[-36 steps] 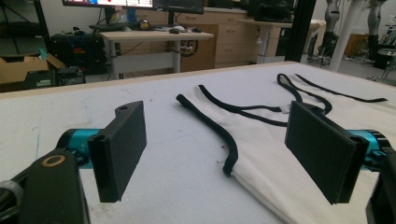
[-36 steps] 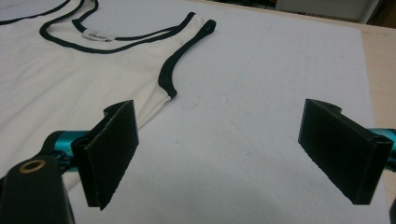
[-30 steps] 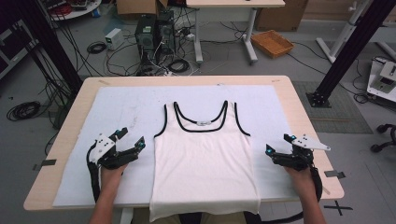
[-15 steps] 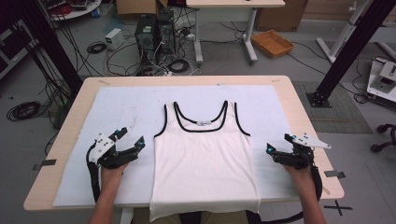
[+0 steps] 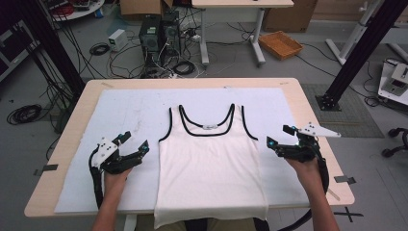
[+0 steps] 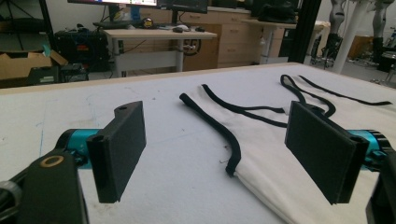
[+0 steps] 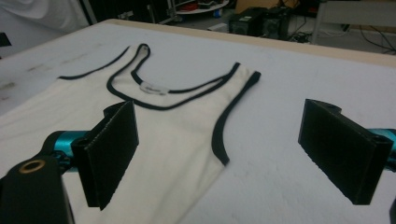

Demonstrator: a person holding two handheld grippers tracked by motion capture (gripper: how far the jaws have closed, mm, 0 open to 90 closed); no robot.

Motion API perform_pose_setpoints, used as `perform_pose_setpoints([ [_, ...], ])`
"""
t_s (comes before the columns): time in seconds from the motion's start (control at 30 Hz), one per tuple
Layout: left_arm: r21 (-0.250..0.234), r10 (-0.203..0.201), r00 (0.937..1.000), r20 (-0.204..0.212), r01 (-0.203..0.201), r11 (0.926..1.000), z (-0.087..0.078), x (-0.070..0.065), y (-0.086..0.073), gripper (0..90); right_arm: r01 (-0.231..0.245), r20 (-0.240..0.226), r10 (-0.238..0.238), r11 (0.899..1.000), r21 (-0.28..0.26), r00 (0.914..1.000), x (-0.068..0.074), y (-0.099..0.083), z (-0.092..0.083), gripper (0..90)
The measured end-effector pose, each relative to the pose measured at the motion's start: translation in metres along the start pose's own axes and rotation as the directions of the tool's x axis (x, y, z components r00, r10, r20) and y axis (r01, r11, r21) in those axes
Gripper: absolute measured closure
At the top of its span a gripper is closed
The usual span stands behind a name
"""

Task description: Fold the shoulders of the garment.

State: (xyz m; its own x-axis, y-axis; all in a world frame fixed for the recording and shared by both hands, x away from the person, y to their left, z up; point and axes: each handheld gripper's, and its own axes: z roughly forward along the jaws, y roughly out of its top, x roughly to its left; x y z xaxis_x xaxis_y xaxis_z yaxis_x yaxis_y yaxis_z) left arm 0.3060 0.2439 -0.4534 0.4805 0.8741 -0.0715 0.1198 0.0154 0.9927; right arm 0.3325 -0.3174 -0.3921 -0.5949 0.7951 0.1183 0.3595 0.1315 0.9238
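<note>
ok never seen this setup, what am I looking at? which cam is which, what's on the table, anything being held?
There is no robot arm here. A person stands at the table and holds a two-jaw tool in each hand: the left hand-held gripper and the right hand-held gripper.

The wide picture comes from a fixed camera above the person's side, looking forward and down. The other two come from cameras riding on each gripper, looking out between its own two black jaws.

On the wooden table lies a white cloth mat, and flat on it a white sleeveless tank top with black trim, neckline away from the person.

Nothing is held. Both grippers are open, one at each side of the top, near its armholes.
</note>
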Motion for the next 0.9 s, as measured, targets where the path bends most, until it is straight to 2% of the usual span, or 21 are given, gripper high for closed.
perform_pose_setpoints([
  [0.17,-0.001,-0.003,1.0,-0.002,0.003,1.0,0.0,0.0,0.0,20.5,0.025,-0.008,-0.025,1.0,0.016,0.9997,0.0,0.031,0.022,11.8],
  [0.3,-0.001,-0.005,1.0,-0.004,0.005,1.0,0.0,0.0,0.0,20.5,0.01,0.018,-0.011,0.998,0.058,0.9998,-0.005,0.046,0.045,11.8],
  [0.33,-0.001,-0.005,1.0,-0.004,0.005,1.0,0.0,0.0,0.0,20.5,0.01,0.018,-0.011,0.998,0.058,0.9998,-0.005,0.046,0.045,11.8],
  [0.37,0.0,-0.013,0.9999,-0.009,0.013,0.9999,0.001,0.0,0.0,20.5,-0.002,0.053,-0.004,0.994,0.109,0.9986,-0.009,0.054,0.068,11.8],
  [0.57,0.004,-0.021,0.9997,-0.013,0.021,0.9998,0.001,0.001,0.0,20.5,-0.021,0.122,-0.003,0.979,0.2,0.9925,-0.014,0.059,0.11,11.8],
  [0.63,0.005,-0.02,0.9997,-0.012,0.02,0.9998,0.001,0.001,0.0,20.5,-0.045,0.128,0.018,0.976,0.215,0.9916,-0.016,0.059,0.12,11.8],
  [0.8,0.016,-0.029,0.9995,-0.011,0.029,0.9994,0.001,0.002,0.001,20.5,-0.034,0.15,-0.009,0.96,0.278,0.9886,-0.017,0.056,0.145,13.6],
  [0.83,0.013,-0.035,0.9993,-0.012,0.035,0.9993,0.001,0.003,0.001,20.5,-0.041,0.154,-0.004,0.956,0.292,0.988,-0.018,0.055,0.15,16.6],
  [0.9,0.014,-0.038,0.9992,-0.015,0.038,0.9992,0.002,0.003,0.001,20.5,-0.051,0.158,0.002,0.95,0.307,0.9874,-0.019,0.052,0.158,16.6],
])
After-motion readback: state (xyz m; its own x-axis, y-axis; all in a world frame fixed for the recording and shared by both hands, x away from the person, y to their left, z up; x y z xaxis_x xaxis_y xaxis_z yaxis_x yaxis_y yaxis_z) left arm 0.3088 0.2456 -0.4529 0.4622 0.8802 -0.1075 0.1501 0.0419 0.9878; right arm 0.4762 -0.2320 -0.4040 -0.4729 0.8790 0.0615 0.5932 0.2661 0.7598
